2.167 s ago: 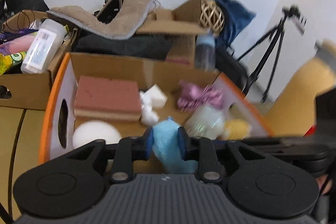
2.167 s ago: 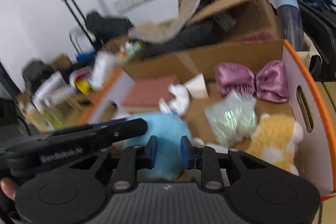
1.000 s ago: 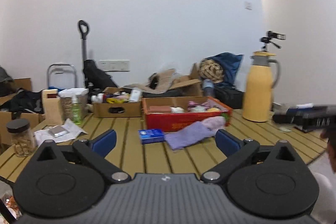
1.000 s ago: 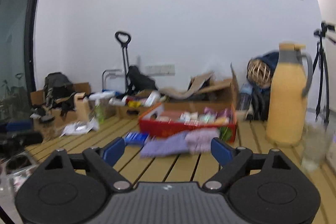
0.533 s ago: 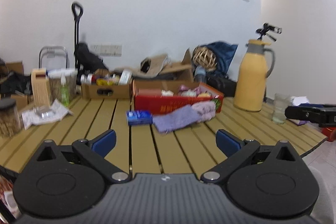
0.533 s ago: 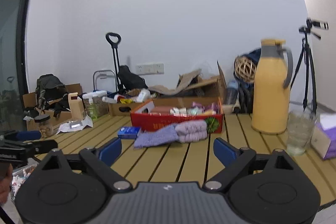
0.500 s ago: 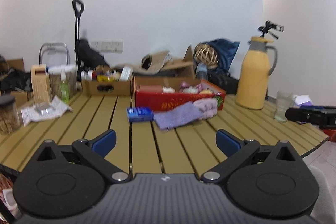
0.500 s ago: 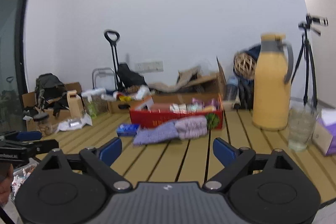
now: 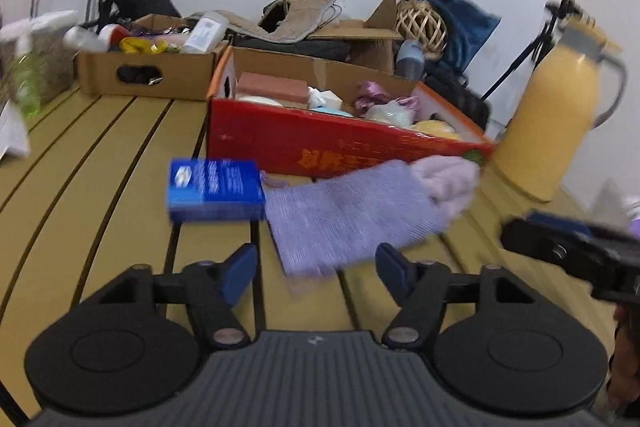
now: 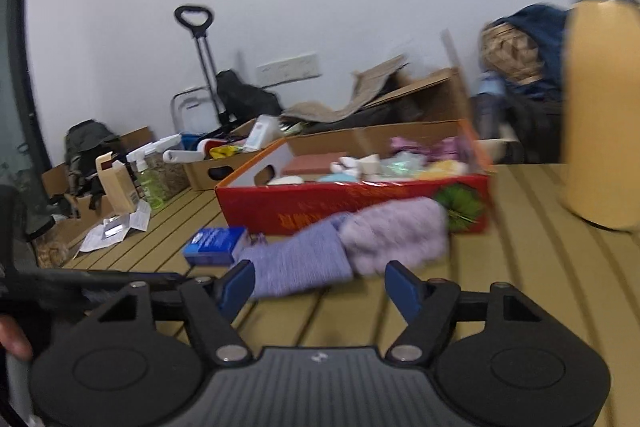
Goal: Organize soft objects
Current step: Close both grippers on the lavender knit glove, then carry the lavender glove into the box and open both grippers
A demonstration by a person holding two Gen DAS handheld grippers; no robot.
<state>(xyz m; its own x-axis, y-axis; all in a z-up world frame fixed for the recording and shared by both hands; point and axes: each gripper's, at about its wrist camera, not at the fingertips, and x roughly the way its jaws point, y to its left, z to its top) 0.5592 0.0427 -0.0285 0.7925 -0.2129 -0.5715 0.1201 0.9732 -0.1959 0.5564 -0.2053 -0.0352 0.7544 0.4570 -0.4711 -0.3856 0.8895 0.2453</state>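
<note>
both tongs, left gripper [image 9: 315,269] and right gripper [image 10: 320,285], gape empty just near of the soft lilac knitted cloth [image 9: 352,213] lying against the red cardboard box [image 9: 320,143], likely lined up to lift it in.

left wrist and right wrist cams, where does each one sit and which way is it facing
Left wrist: on the left gripper, low over the slatted table, facing the purple sock and blue box before the red box; its open fingers and the right gripper show.
Right wrist: on the right gripper, further right, facing the same sock; its open fingers and a thumb show.
Shared: sock, blue box, red box, yellow jug.
</note>
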